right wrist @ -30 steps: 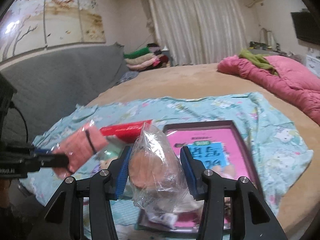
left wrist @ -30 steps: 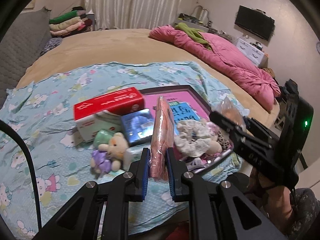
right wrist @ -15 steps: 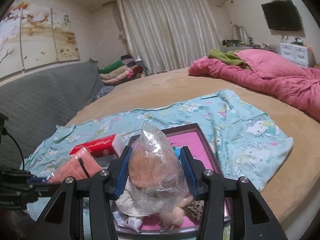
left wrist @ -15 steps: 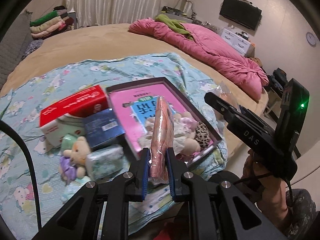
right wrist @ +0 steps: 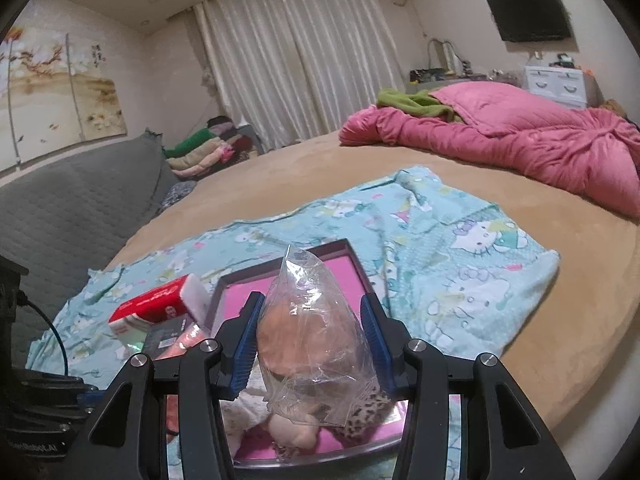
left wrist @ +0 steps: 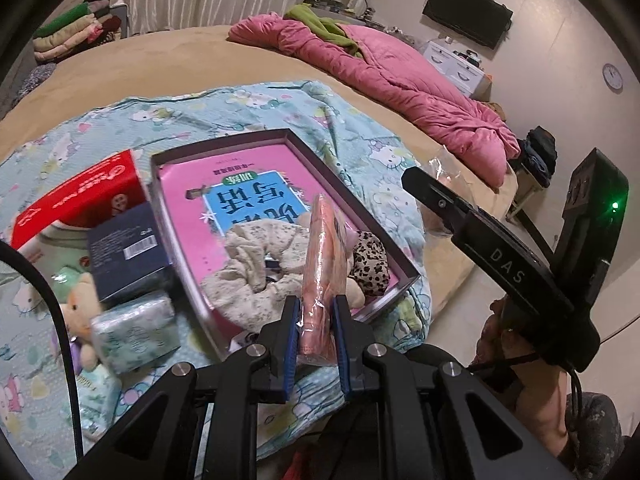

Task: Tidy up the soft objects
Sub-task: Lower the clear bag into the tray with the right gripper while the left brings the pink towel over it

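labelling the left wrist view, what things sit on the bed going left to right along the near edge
teddy bear → tissue pack → tray holding a cream scrunchie and then a leopard scrunchie

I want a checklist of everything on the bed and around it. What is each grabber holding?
Surface: blue cartoon-print sheet spread on a tan bed.
Job's things: shallow box with pink lining holds a cream scrunchie and a leopard-print scrunchie.
Clutter: red tissue pack, dark blue box, wrapped pack, small teddy, all left of the box.
Grippers: left gripper shut on a bagged pink cloth; right gripper shut on a clear bag with something peach-coloured inside.
Cables: black cable at the left edge.
Surroundings: pink quilt, curtains, wall TV, folded clothes.
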The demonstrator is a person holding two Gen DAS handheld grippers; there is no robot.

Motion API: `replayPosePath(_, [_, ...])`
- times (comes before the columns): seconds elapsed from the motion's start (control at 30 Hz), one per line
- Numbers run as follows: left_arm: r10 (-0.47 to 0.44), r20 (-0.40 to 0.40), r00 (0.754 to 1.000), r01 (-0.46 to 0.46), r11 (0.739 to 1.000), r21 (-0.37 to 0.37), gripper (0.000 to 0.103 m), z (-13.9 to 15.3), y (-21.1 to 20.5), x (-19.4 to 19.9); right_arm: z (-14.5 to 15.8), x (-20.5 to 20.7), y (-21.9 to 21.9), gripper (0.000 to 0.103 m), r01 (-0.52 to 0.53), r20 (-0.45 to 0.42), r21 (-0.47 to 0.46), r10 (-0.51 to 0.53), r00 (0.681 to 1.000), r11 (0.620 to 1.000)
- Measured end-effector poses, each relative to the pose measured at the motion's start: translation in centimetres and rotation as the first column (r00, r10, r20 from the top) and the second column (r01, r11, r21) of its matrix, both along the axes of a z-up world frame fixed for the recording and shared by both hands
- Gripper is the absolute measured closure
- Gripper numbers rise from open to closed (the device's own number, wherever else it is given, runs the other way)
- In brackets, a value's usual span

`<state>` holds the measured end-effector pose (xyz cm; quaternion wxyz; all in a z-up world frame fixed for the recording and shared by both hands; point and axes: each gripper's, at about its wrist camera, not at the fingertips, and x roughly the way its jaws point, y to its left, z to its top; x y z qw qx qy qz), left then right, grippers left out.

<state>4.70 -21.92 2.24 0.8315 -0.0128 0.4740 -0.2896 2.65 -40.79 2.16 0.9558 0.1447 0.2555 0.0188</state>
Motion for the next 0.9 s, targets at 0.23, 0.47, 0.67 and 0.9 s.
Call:
replayPosePath(0.23, [0.026,-0.021,0.999,-0.025,0.999,0.028,0.086,-2.0,-0.5,1.6,-0.7,0.2,-0.2,0.053,0.006,-0.022,-0.004,-0.006,1.0,1.0])
replayPosePath(0.47, [0.059,-0.032,0.998,-0.056,0.996,0.071,0.086,-3.9,0.0,2.6,-1.8,1.0,-0.2,0.053,0.009,-0.076,-0.012,-0.01,0.997,1.0])
replayPosePath(0.67, [0.077,-0.026,0.997,-0.075,0.994,0.077,0.086,-4.5,0.7,3.3,-2.8,1.6,-0.1,0.053,0.003,-0.125,-0.026,-0.006,0.992,1.0])
replayPosePath(0.9, [0.111,-0.033,0.993,-0.109,0.992,0.07,0.086,-4.9,1.5,4.2,-4.1,2.4,0.3,0.053,-0.021,-0.183,-0.04,0.013,0.983,0.999])
